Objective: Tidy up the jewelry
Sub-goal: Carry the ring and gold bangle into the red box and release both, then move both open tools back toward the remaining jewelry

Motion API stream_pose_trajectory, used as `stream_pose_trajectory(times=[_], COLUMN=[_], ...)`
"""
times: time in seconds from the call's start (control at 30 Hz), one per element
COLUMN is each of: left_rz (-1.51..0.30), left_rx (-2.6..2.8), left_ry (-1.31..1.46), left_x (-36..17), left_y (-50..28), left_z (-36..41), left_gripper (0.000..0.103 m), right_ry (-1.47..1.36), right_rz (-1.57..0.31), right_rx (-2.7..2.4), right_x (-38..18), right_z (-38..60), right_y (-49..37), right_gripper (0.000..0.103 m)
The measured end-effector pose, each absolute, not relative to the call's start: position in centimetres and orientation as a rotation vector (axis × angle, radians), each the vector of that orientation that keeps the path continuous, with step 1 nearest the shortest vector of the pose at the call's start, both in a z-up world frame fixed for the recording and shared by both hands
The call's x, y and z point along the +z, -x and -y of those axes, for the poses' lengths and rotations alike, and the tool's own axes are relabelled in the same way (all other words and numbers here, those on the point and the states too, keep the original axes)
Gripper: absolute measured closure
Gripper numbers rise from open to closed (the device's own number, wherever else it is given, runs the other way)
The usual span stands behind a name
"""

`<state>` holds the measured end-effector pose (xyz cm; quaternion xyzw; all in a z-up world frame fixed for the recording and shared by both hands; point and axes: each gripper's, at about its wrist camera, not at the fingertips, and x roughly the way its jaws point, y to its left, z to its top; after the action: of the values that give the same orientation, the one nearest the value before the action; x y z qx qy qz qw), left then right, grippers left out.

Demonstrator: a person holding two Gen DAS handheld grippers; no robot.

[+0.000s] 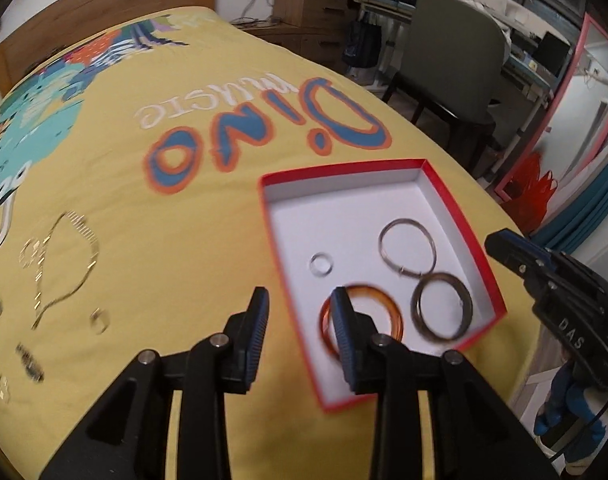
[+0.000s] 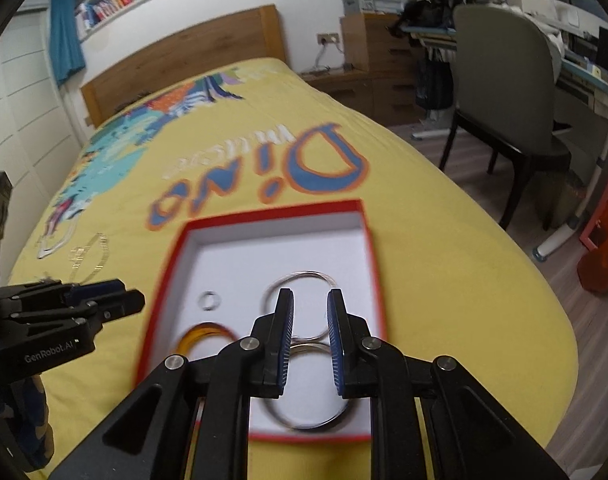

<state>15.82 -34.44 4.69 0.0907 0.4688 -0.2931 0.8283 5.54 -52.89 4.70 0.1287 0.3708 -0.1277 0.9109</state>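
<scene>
left wrist view: hoops boxed, chain and small pieces wait on the bedspread

left wrist view shows the red-rimmed box (image 1: 463, 216) lying on the yellow bedspread (image 1: 192, 240) as the collecting place, already holding 4 pieces: an amber bangle (image 1: 387, 312), 2 metal bangles (image 1: 407, 246), and a small ring (image 1: 321, 264). at 9 o'clock from the box a gold chain necklace (image 1: 70, 264) and blurred small pieces lie loose on the cloth, likely next. the left gripper (image 1: 300, 300) hovers over the box's near edge, jaws spread and empty. the right gripper (image 2: 308, 300) hangs over the bangles, jaws apart, gripping nothing, probably just clear of a drop.
</scene>
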Motion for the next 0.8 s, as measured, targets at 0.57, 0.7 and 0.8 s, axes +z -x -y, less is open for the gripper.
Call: stream_pose_trajectory(times=[0.57,0.7,0.8], left_rz=[-0.969,-0.988,-1.012], left_rx=[-0.400,-0.331,-0.284], left_ry=[-0.172,-0.147,-0.106], left_x=[5.5,4.4,3.5], left_y=[-9.4,-8.7,-8.6], left_z=[15.9,11.5,8.5], left_gripper=[0.072,0.072,0.067], right_ry=[-0.301,-0.294,-0.282], right_rz=[-0.746,-0.764,-0.780], right_rx=[-0.035,0.006,0.036], right_x=[6.4,5.9,5.4], right_z=[38.8,36.0,34.3], right_y=[-2.2,-2.0,-2.3], right_gripper=[0.082,0.081,0.081])
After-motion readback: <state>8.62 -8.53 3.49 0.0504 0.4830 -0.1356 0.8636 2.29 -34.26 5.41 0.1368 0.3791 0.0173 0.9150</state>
